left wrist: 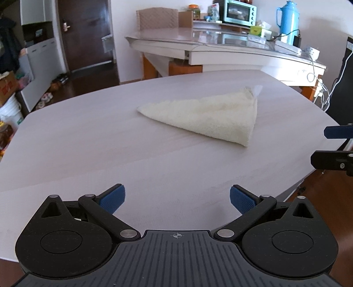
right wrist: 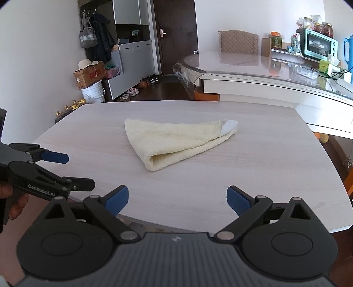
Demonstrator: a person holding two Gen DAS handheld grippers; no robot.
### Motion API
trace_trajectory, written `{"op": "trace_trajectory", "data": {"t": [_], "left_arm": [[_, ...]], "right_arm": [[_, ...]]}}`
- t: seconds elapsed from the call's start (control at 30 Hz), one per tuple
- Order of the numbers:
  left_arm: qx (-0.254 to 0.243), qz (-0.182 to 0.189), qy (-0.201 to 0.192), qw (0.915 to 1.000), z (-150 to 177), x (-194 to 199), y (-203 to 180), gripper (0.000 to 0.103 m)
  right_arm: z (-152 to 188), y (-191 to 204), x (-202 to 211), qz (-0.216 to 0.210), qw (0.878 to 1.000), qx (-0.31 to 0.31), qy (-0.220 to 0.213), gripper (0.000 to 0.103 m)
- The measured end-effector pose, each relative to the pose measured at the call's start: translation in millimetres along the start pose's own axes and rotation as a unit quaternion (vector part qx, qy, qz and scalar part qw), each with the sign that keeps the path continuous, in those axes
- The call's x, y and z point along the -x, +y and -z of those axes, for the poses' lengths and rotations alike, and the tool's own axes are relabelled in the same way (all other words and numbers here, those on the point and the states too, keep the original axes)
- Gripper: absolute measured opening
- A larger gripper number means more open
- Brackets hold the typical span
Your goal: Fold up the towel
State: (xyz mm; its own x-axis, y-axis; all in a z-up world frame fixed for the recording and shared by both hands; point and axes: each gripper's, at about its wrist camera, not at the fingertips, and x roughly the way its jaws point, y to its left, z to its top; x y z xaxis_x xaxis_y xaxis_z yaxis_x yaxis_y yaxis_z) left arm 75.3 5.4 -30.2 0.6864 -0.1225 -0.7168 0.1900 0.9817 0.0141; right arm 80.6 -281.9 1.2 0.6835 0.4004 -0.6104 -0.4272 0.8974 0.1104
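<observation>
1. The left gripper [left wrist: 177,199] is hovering over the near part of the pale wood-grain table top [left wrist: 88,154], its two blue-padded fingers [left wrist: 114,198] standing wide apart with nothing between them.
2. The right gripper [right wrist: 177,199] is hanging over the table's near edge, its blue-padded fingers [right wrist: 239,201] likewise spread wide and gripping nothing.
3. In the right wrist view, the left gripper is showing at the left edge, jaws apart, with part of a person's hand [right wrist: 13,205] wrapping its handle.
4. In the left wrist view, the tips of the right gripper are poking in at the right edge.
5. The cream-coloured terry towel [right wrist: 176,141] is lying flat near the middle of the table, folded into a rough triangle, well apart from both grippers and touched by neither.
6. A small white label [right wrist: 230,125] is sticking out at the towel's far right corner.
7. Beyond the table, a glass-topped counter [right wrist: 242,68] is carrying a mint-green toaster oven [right wrist: 318,45] and a light-blue thermos jug [left wrist: 288,19].
8. A dark wooden door [right wrist: 174,33] is standing in the far wall.
</observation>
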Motion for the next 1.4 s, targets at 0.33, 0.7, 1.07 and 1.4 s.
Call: {"op": "trace_trajectory", "data": {"t": [0.33, 0.7, 1.07, 1.4], "left_arm": [[-0.001, 0.001, -0.005, 1.0000, -0.9, 3.7, -1.8, 0.103], [-0.009, -0.006, -0.009, 0.9999, -9.1, 0.5, 2.1, 0.103], [-0.037, -0.009, -0.022, 0.9990, -58.4, -29.9, 16.0, 0.103], [-0.071, -0.013, -0.015, 0.9973, -98.1, -84.1, 20.4, 0.103]], "right_arm": [[0.3, 1.6, 1.0, 0.001, 1.000, -0.003, 0.001, 0.098], [-4.4, -3.4, -4.7, -0.003, 1.000, -0.013, -0.007, 0.097], [-67.5, -45.3, -62.4, -0.002, 0.998, -0.063, -0.031, 0.053], [-76.5, -64.0, -132.7, 0.022, 0.993, -0.112, 0.012, 0.040]]}}
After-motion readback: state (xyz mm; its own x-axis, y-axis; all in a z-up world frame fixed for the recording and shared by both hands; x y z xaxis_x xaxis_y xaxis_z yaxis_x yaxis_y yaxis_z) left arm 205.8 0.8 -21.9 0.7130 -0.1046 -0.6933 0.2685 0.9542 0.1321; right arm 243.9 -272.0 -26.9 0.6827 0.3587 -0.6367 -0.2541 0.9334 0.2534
